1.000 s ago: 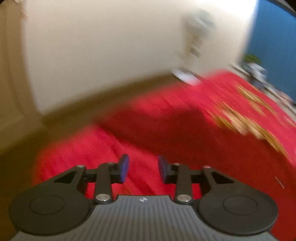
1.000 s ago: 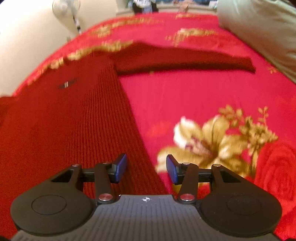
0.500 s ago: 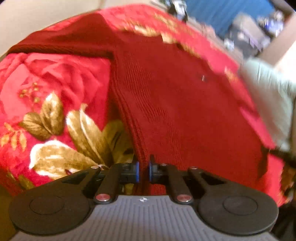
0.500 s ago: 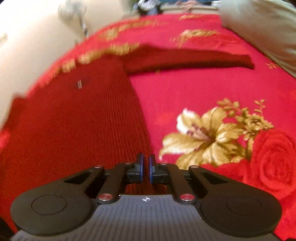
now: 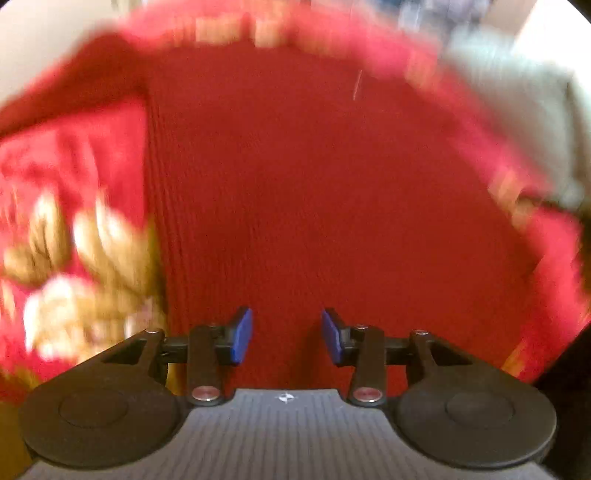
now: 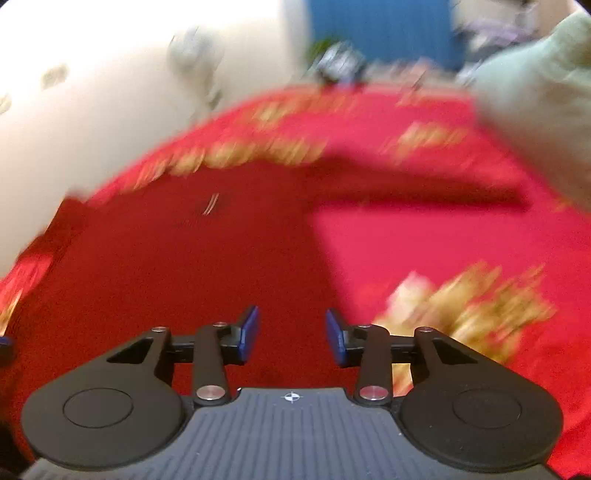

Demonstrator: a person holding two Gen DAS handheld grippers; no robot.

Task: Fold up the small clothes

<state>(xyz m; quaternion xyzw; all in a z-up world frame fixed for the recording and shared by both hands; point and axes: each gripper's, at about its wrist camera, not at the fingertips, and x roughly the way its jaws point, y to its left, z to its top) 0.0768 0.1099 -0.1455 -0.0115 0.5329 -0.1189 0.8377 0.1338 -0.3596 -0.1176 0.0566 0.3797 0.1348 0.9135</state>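
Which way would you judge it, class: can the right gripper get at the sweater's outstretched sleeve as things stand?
Probably yes. The right gripper is open and holds nothing, and the sleeve lies flat on the bedspread ahead with nothing between; the pillow sits beyond it. Blur hides detail.

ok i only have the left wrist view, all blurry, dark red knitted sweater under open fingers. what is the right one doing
Observer: The right gripper is open too, with nothing between its fingers, over the dark red knitted sweater.
Operator: can you see a sleeve from there
Observer: Yes, one sleeve lies stretched out sideways on the red floral bedspread.
Operator: anything beyond the bed
Observer: A blue panel shows behind the bed, too blurred to identify further.
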